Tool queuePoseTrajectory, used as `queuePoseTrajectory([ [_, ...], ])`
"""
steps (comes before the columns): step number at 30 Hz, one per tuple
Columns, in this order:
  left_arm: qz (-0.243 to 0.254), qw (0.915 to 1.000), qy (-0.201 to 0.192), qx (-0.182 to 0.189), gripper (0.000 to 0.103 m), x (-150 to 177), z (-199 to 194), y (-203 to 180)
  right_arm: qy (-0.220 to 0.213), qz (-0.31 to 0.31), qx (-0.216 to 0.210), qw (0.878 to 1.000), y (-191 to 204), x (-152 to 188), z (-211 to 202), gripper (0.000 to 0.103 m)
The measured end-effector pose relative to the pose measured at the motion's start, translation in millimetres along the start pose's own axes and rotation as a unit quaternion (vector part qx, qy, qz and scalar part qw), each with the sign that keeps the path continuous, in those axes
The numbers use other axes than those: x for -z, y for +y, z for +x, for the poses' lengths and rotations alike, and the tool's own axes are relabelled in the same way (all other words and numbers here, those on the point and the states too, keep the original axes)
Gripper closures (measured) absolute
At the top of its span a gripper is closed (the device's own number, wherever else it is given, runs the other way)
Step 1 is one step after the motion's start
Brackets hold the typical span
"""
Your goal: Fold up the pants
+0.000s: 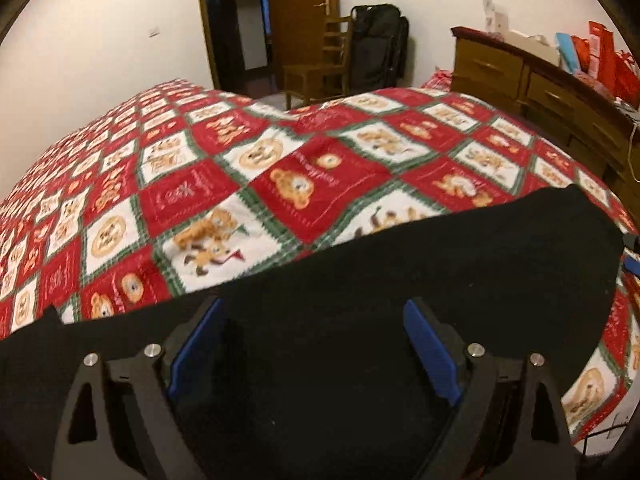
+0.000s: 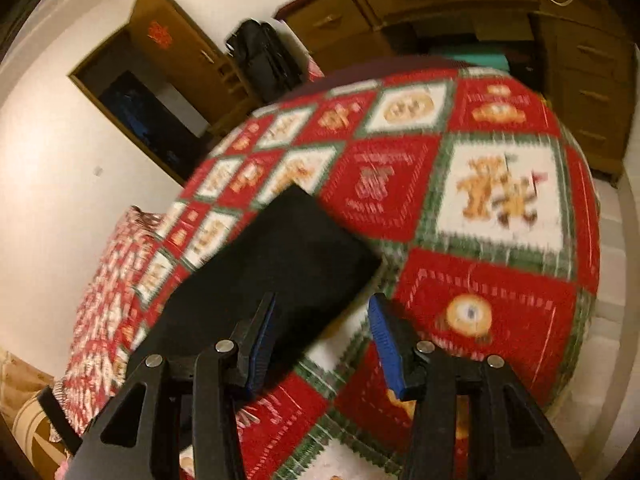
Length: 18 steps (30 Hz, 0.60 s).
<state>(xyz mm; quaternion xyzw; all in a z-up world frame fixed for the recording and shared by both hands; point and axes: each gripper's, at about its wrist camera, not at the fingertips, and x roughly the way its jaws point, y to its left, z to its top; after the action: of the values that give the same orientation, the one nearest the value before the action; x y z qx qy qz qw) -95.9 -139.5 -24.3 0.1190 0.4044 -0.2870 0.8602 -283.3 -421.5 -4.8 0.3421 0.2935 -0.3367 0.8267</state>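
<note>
The black pants [image 1: 420,264] lie folded into a long flat band on the bed's red, white and green bear quilt [image 1: 280,168]. My left gripper [image 1: 314,312] is open, its blue pads spread wide just above the black cloth near its front edge, holding nothing. In the right wrist view the pants [image 2: 280,256] show as a dark slab running up and left. My right gripper [image 2: 324,308] is open over the pants' near corner, its left finger above the cloth and its right finger above the quilt [image 2: 500,280].
A wooden dresser [image 1: 540,92] with red bags on top stands along the right wall. A wooden chair [image 1: 320,64], a black suitcase [image 1: 378,44] and an open door [image 1: 300,20] are beyond the bed's far end. White walls are to the left.
</note>
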Motion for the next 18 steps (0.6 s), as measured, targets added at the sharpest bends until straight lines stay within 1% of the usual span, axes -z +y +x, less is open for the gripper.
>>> queuePoseTrajectory([
  [1, -0.004, 1.0, 0.003, 0.001, 0.01, 1, 2, 1, -0.016, -0.007, 0.007, 1.0, 1, 5, -2, 0.054],
  [3, -0.004, 1.0, 0.001, -0.003, 0.008, 3, 2, -1, -0.024, -0.021, 0.015, 0.999, 7, 8, 0, 0.053],
  [5, 0.003, 0.9999, -0.002, -0.015, 0.005, 4, 2, -3, -0.031, -0.04, 0.012, 0.999, 14, 11, 4, 0.053],
  [6, 0.005, 0.9997, -0.002, -0.022, 0.005, 5, 2, -4, -0.04, -0.049, 0.015, 0.998, 18, 12, 6, 0.053],
  [8, 0.005, 0.9997, -0.002, -0.026, 0.004, 5, 3, -5, -0.05, -0.053, 0.02, 0.997, 23, 11, 11, 0.053],
  [13, 0.0, 0.9996, -0.001, -0.029, 0.002, 6, 5, -3, -0.059, -0.054, 0.023, 0.997, 30, 8, 20, 0.053],
  [14, -0.003, 0.9996, 0.0, -0.028, 0.001, 7, 6, -2, -0.057, -0.061, 0.024, 0.996, 32, 9, 20, 0.054],
  [17, -0.009, 0.9996, 0.004, -0.026, 0.0, 7, 7, -1, -0.041, -0.066, 0.021, 0.997, 29, 7, 22, 0.084],
  [18, -0.011, 0.9996, 0.004, -0.025, 0.0, 8, 8, 0, -0.037, -0.059, 0.014, 0.997, 27, 6, 20, 0.084],
])
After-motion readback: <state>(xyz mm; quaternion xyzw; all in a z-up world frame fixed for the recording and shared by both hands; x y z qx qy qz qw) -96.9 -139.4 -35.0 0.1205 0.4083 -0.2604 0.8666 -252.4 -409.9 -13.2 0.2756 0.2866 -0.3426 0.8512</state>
